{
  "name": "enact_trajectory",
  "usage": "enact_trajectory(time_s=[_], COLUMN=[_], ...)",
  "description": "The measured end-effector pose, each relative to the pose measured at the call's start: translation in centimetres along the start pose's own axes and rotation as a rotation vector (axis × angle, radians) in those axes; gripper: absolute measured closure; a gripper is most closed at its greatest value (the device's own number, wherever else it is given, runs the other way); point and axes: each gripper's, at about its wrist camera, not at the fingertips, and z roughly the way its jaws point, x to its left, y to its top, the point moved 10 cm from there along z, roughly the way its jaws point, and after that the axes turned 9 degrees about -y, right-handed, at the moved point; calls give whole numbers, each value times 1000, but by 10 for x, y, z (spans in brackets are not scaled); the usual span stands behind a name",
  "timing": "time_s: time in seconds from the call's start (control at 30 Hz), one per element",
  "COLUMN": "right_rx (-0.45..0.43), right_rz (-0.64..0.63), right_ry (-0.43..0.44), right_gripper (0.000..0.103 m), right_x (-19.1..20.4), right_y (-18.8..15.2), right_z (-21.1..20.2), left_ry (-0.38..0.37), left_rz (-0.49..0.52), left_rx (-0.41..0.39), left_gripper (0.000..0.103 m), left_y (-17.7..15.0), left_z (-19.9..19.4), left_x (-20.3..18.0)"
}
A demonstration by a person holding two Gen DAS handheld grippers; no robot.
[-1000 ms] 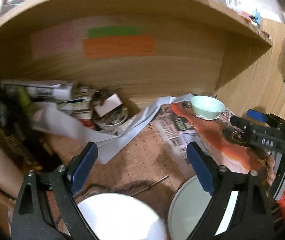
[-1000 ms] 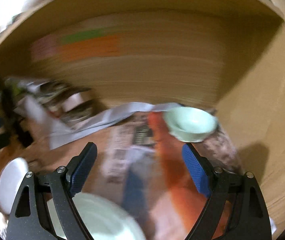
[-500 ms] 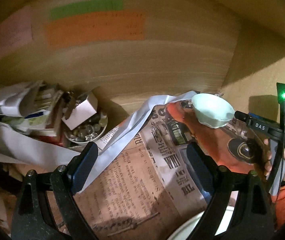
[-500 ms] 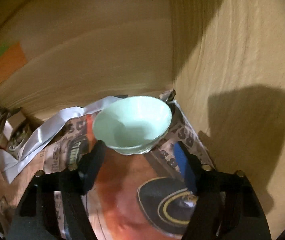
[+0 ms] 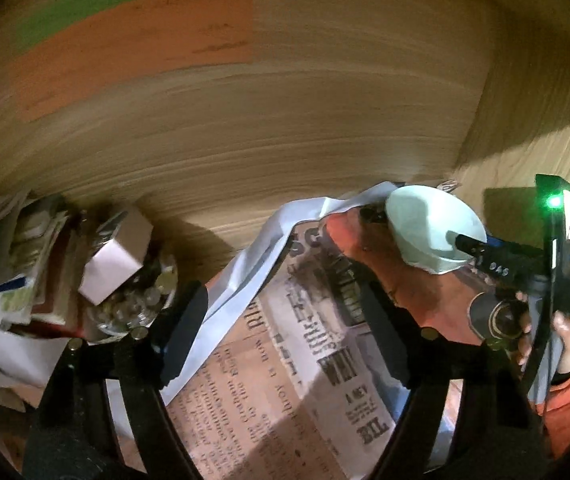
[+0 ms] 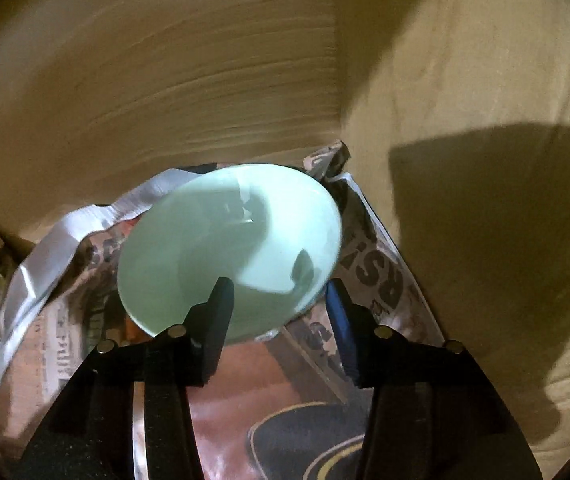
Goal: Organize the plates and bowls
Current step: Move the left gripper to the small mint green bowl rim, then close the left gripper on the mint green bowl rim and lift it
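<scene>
The bowl [image 6: 229, 248] sits on newspaper [image 6: 381, 276] in the shelf corner, its near rim between my right tool's [image 6: 281, 312] spread fingers; I cannot tell whether they touch. Only the left view shows my left tool [image 5: 285, 344], spread and empty, with blurred clutter [image 5: 121, 276] ahead-left.
</scene>
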Motion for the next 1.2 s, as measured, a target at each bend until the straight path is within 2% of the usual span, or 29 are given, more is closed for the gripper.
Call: enact_trajectory(time_s=[0.1,0.17,0.23,0.3,0.5,0.87,1.17,1.2], right_rx=[-14,-14,-6,9,39,59,70,70], right_rz=[-25,-18,1,17,-15,-117,-199,-207], right_ry=[-17,-22,18,64,118,247,354,358], right_gripper=[61,70,77,79,80,80,80,80], right_x=[-1,-7,-10,-12,-9,5,36,40], right_y=[-1,-3,-6,-9,-24,-47,-50,-50], right_z=[-3,-7,-13,-20,-33,-60,-69,-66], left_ry=[-2,2,6,6,-14,-50,-14,-5], left_rz=[24,48,66,71,27,-108,-132,-126], left_rx=[5,9,17,32,106,178,203,202], left_gripper=[24,24,24,24,24,24,24,27], left_y=[3,4,4,2,-6,-10,-8,-8], left_z=[8,12,17,23,46,68,86,87], left_x=[-8,-12,-14,-15,-14,0,6,7])
